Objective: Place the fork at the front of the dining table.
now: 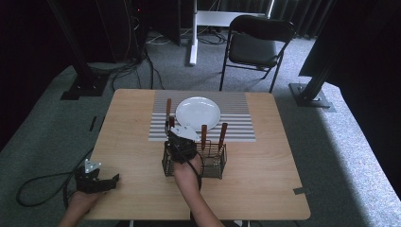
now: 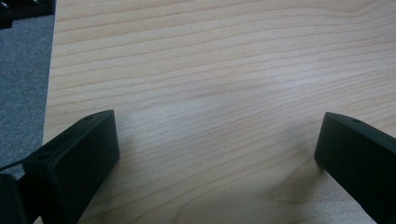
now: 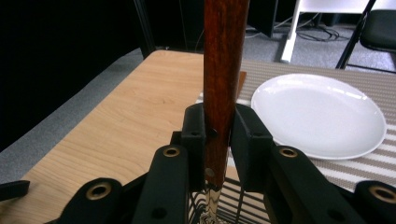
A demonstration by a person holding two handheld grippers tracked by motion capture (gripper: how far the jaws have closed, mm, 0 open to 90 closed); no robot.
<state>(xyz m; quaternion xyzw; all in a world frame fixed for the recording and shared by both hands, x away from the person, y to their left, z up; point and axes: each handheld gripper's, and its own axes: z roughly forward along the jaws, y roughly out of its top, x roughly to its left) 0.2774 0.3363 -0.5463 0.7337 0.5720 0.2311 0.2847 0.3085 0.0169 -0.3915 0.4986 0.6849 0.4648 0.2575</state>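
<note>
Wood-handled cutlery is the work here: the right tool is clamped on the reddish-brown handle of one piece, its two black jaws pressing the handle from either side. In the right gripper view the handle stands upright between the jaws, and its metal end reaches down into the black wire caddy below. From the high view, the right tool sits over the left part of the caddy, with the person's forearm coming up from the bottom edge. Two more handles stand upright in the right part of the caddy. A further wooden-handled piece lies on the striped mat, just left of the white plate, which rests on the mat well behind the caddy. In the right gripper view the plate lies ahead and to the right of the held handle.

The left tool rests near the front left corner of the desk, well apart from the caddy. In the left gripper view its jaws stand wide, with bare pale wood of the desk between them and grey carpet past the desk edge. A black folding chair stands on the carpet beyond the far side of the desk.
</note>
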